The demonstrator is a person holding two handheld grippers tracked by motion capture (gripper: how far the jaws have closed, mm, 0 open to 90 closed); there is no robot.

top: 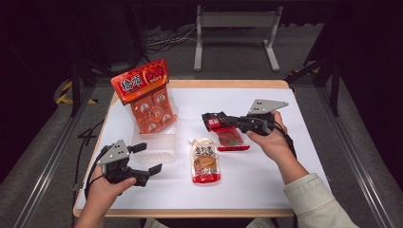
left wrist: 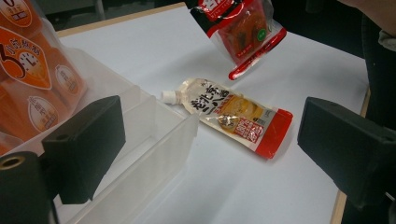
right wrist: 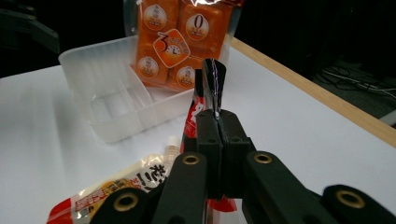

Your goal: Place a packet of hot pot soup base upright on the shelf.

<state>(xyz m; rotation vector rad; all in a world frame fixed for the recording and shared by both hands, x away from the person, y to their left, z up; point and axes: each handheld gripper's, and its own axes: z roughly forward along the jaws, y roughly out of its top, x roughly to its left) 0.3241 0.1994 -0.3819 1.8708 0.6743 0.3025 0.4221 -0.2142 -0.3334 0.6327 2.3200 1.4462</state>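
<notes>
High view: nearest you, your left gripper [top: 146, 159] hovers over the front left of the white desk [top: 266, 180], its jaws spread wide with nothing between them. In the left gripper view those blocky black jaws frame the clear plastic bin [left wrist: 159, 135] and the spouted pouch [left wrist: 229, 114]. The pouch lies flat mid-desk, just beside the bin's right wall; it is glossy film, cream with a red bottom band and a small white spout pointing away from you. The bin is translucent, ribbed, rectangular, with a divider inside. Farther back, your right gripper [top: 228, 121] has its jaws pinched tight on the black top edge of a red-and-black snack packet [top: 230, 137], whose lower end hangs down to the desk. In the right gripper view the packet's seam stands up between the closed jaws. Farthest, a tall orange multipack [top: 149, 97] stands upright in the bin's back end.
</notes>
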